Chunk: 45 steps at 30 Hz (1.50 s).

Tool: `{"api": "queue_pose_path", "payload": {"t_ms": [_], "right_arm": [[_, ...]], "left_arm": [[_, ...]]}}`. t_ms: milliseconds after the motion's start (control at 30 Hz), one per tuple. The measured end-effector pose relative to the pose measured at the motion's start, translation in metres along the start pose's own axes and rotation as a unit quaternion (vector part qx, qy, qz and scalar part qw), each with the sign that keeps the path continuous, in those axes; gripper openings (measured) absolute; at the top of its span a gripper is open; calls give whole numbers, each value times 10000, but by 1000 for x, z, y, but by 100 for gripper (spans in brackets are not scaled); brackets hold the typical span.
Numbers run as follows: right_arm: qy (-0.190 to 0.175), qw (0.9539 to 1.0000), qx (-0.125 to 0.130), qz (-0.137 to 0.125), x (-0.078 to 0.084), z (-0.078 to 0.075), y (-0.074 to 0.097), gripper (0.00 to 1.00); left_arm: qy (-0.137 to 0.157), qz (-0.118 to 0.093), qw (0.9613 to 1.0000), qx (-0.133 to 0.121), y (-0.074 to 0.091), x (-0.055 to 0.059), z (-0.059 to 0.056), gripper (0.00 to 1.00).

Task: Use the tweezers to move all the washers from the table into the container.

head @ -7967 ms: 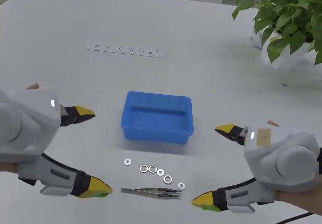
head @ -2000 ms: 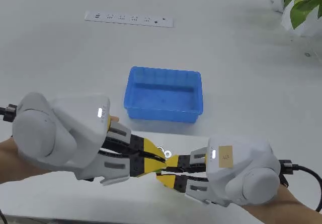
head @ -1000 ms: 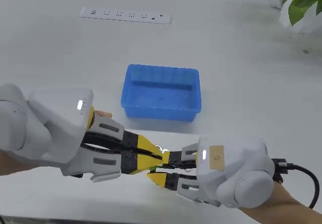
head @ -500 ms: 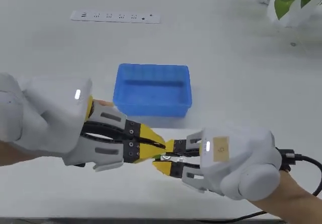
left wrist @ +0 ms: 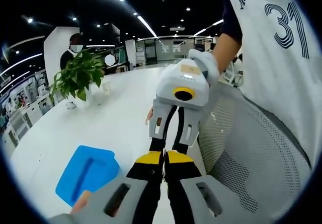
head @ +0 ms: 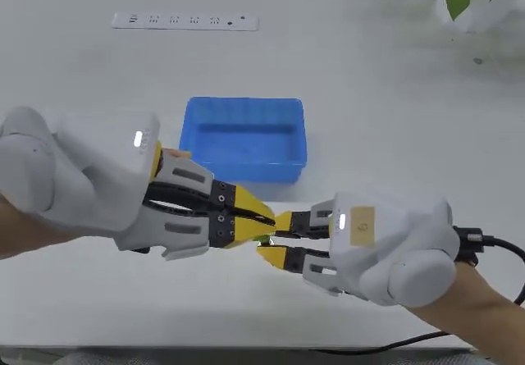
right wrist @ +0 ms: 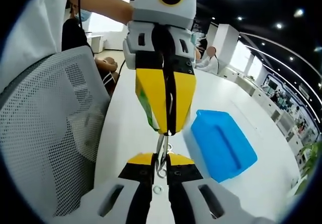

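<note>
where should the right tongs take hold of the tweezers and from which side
On the bare stretch of the tweezers that sticks out of the left tongs, which are shut on the other end. Come end-on, facing the left tongs, as the right tongs are lined up: the two thin arms lie between their jaws, so closing should pinch them together.

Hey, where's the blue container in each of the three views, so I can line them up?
Head view: the blue container sits at centre, just beyond the grippers.
Left gripper view: it lies at lower left, left of the jaws.
Right gripper view: it lies right of centre.
Shared landmark: the left gripper and right gripper meeting tip to tip, near the container.
</note>
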State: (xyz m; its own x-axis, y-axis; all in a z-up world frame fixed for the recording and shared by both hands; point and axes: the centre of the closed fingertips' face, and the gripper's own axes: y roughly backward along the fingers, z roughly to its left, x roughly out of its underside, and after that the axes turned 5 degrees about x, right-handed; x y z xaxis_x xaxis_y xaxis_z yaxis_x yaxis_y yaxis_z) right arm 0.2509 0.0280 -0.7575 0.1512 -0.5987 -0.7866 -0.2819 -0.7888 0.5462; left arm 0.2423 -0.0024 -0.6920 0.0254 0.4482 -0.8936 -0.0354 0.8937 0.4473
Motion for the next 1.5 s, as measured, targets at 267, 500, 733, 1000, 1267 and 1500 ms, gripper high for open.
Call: {"api": "queue_pose_path", "payload": {"t_ms": [267,500,733,1000,1267,1500], "right_arm": [[-114,9998,-119,-83,3,-6,1,10],[-124,9997,-181,-77,7,-3,6,10],[-208,9996,-214,-16,16,-1,16,10],[-198,9994,-282,28,21,1,20,10],[-292,9992,-270,33,25,0,19,10],[-353,9990,-280,56,27,1,17,10]], "left_arm": [[58,-90,9999,-35,-1,-1,6,5],[100,-148,9998,15,-7,-3,4,5],[118,-194,9997,108,-20,-6,2,5],[129,-186,9996,142,-26,-8,0,5],[157,-133,9997,155,-29,-5,2,5],[158,-96,9997,157,-30,-2,2,5]]}}
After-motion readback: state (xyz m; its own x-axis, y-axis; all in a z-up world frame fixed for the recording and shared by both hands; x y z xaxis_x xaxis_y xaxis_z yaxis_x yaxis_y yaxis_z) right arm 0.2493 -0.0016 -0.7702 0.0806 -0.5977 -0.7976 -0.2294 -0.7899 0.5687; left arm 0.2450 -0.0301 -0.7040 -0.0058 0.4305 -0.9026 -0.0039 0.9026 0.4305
